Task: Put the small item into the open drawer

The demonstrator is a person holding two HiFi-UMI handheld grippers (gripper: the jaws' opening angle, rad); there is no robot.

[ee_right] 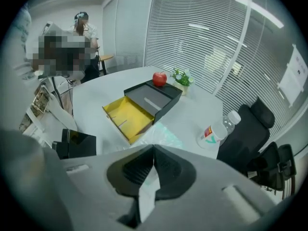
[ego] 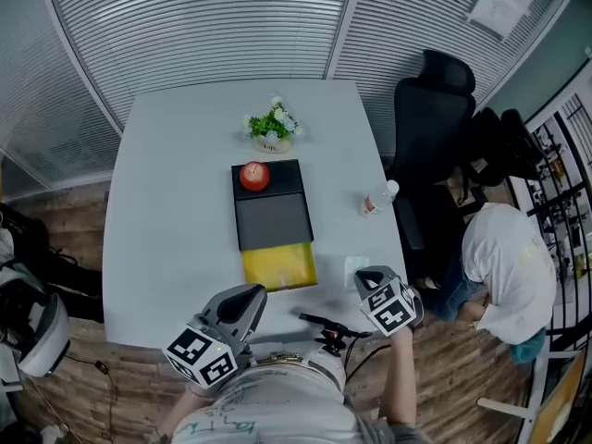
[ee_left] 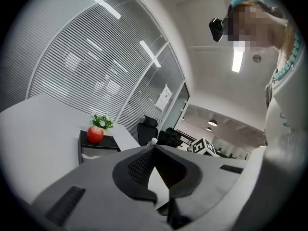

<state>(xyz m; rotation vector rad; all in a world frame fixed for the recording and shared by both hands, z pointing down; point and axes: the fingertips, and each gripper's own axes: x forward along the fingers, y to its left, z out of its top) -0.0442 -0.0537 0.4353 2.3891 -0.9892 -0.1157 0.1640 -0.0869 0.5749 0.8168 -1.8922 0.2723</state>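
Small packet [ego: 353, 268]: it is sitting at the near right of the surface [ego: 176, 211], just beside the front right corner of the open drawer [ego: 279, 266] and right at the tips of the right gripper [ego: 363, 278]. No view is showing whether its far end is resting on the surface or hanging clear.
Packet's look: in the right gripper view the small packet [ee_right: 163, 134] is showing as a flat, roughly square piece of translucent film with a faint green tint and a crinkled sheen. Its contents are too faint to tell.
Likely handling: it is probably going to feel very light and limp, drooping from whichever edge is held. The glossy film may slide between smooth pads, but it does not look fragile.
Where to hold: a pinch well in from one edge looks safest, since a bare corner could slip or tear.
Right gripper [ee_right: 154, 147]: its fingers are pressing together and appear to be pinching the packet's near edge, with pale film showing in the slit behind the tips.
Left gripper [ee_left: 154, 146]: its fingers are pressing together on nothing, pointing almost level across the surface, close to the person's body.
Open drawer [ee_right: 126, 113]: it is standing pulled out toward the person from the black box [ego: 273, 215], yellow inside and looking empty.
Risk: the limp film may be catching on the drawer's front wall.
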